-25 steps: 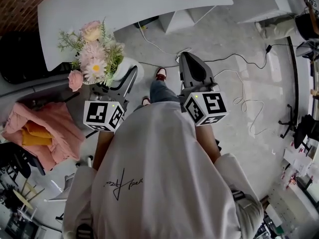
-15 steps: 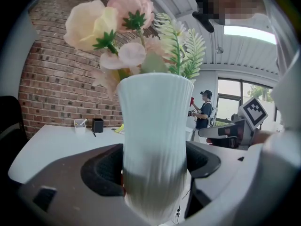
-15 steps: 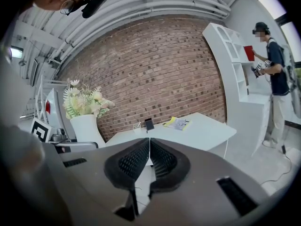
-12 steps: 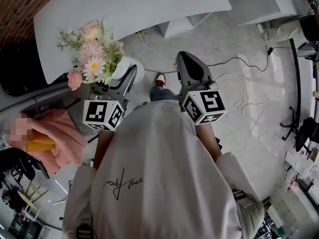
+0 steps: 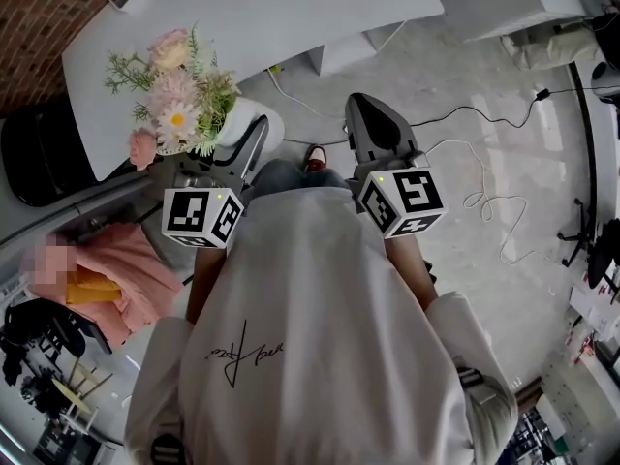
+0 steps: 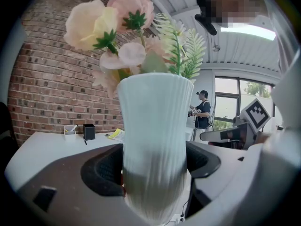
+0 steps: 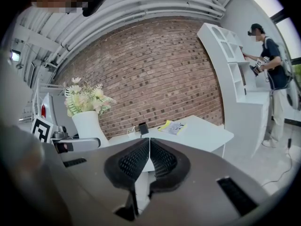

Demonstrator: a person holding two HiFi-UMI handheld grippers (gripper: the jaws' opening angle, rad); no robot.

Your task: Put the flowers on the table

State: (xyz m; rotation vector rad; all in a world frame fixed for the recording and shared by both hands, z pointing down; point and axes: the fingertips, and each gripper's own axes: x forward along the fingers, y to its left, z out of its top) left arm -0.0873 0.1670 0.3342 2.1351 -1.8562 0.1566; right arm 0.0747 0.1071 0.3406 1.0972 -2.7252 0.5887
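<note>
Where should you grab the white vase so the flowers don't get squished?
Its lower ribbed body, from the side, like the left gripper does now. The white vase stands upright with nearly straight walls, so fingers clamp it squarely, well below the flowers.

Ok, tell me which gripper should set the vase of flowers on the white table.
Left. The left gripper is shut on the white vase holding the flowers, near the table edge. The right gripper is shut and holds nothing.
</note>
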